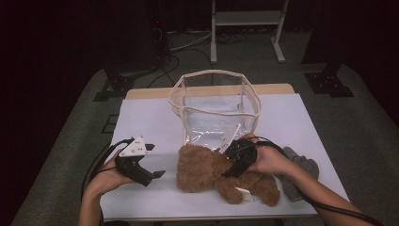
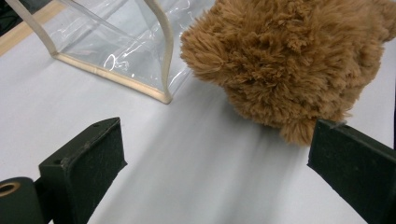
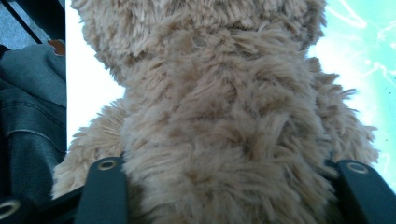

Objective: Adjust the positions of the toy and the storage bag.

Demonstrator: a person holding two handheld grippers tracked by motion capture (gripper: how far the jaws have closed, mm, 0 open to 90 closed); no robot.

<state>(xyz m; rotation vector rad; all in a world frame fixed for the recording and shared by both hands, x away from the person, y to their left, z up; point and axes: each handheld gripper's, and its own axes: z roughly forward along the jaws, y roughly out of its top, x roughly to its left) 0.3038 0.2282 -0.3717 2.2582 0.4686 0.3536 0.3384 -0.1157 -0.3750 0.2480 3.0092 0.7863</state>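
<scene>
A brown teddy bear (image 1: 202, 169) lies on its side at the front middle of the white table (image 1: 150, 122), just in front of a clear plastic bag (image 1: 214, 71) with cream trim. My right gripper (image 1: 237, 157) comes in from the right and is shut on the bear's body; in the right gripper view fur (image 3: 219, 93) fills the gap between the jaws of the right gripper (image 3: 229, 186). My left gripper (image 1: 156, 160) rests left of the bear, open and holding nothing. In the left gripper view the left gripper (image 2: 215, 158) faces the bear's head (image 2: 289, 60) and the bag's corner (image 2: 116, 42).
A grey cloth (image 1: 301, 169) lies on the table behind my right hand, near the right edge. The bag stands open-topped at the table's middle back. Dark floor, cables and a white stand's legs (image 1: 277, 42) lie beyond the table. Grey denim fabric (image 3: 28, 107) shows past the table edge.
</scene>
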